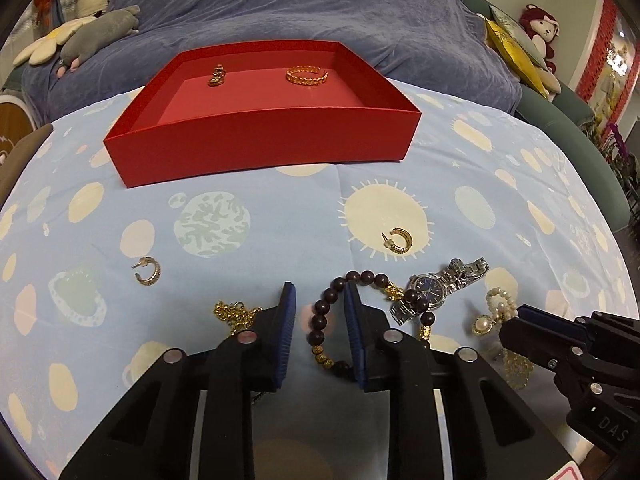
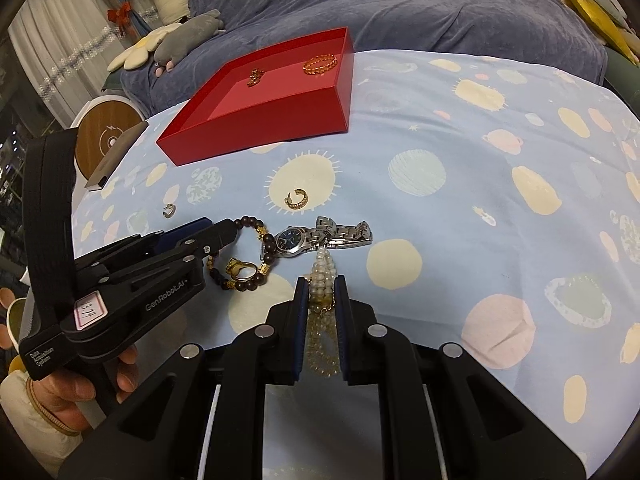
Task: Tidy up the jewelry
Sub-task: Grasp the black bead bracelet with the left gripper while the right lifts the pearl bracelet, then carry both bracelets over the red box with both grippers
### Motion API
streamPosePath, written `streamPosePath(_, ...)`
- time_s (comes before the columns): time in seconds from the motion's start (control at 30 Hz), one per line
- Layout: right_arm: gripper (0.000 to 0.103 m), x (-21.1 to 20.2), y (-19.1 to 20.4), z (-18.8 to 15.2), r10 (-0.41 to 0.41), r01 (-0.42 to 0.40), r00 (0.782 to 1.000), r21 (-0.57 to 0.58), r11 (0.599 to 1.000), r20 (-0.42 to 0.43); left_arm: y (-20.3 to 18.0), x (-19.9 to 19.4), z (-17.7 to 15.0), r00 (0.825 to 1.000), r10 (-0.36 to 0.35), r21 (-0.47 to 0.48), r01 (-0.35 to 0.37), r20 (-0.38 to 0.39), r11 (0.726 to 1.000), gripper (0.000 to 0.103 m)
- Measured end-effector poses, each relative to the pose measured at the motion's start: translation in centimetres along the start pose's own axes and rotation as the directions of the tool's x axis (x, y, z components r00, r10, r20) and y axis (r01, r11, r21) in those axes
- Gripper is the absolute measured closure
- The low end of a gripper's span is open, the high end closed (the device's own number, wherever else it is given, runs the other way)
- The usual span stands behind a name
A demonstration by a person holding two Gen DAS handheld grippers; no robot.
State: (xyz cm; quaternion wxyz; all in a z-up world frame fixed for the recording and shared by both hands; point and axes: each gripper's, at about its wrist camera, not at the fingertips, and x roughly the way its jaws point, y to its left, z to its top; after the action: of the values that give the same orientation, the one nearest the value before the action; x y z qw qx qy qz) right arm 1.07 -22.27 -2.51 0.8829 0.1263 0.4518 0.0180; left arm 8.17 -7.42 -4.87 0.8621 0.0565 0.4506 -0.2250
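This is a home, most likely a living room or bedroom. A soft couch or bed under a rumpled blue-grey throw (image 1: 280, 4) fills the far side, with plush toys on it: a grey stuffed animal (image 1: 100, 28) at far left and a red-maned doll (image 1: 540, 28) at far right beside gold cushions (image 1: 512, 52). White curtains (image 2: 48, 40) hang at left. The near surface wears a pale blue cloth printed with planets (image 1: 280, 216).
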Motion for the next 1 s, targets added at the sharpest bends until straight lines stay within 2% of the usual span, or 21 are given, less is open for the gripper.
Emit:
streamPosePath(0.1,0.091,0.0,-0.1,0.0,0.000,0.000,1.000,0.001,1.000,0.000,-0.8,0.1,-0.2,1.000,0.025,0.051,-0.025,0.015,0.998,0.085)
streamPosePath(0.2,0.091,-0.1,-0.5,0.0,-0.001,0.001,1.000,0.007,1.000,0.000,-1.1,0.2,-0.3,0.999,0.031,0.075,-0.032,0.018,0.997,0.095)
streamPosePath(0.3,0.091,-0.3,-0.6,0.0,-0.001,0.001,1.000,0.007,1.000,0.003,-0.8,0.0,-0.2,1.000,0.007,0.062,-0.007,0.006,0.998,0.098)
streamPosePath(0.53,0.091,-0.7,-0.6,0.1,0.000,0.000,1.000,0.009,1.000,0.015,-0.1,-1.8,0.1,0.999,-0.045,0.015,0.045,0.008,0.999,0.098)
streamPosePath(0.87,0.091,-1.6,0.6,0.8,0.022,-0.022,0.999,-0.003,1.000,0.046,0.3,-6.7,0.9,0.984,-0.156,-0.024,0.159,0.080,0.987,0.098)
streamPosePath(1.0,0.091,-2.0,1.4,1.4,0.033,-0.032,0.997,-0.012,0.999,0.065,0.6,-8.0,1.1,0.981,-0.167,-0.026,0.170,0.102,0.985,0.098)
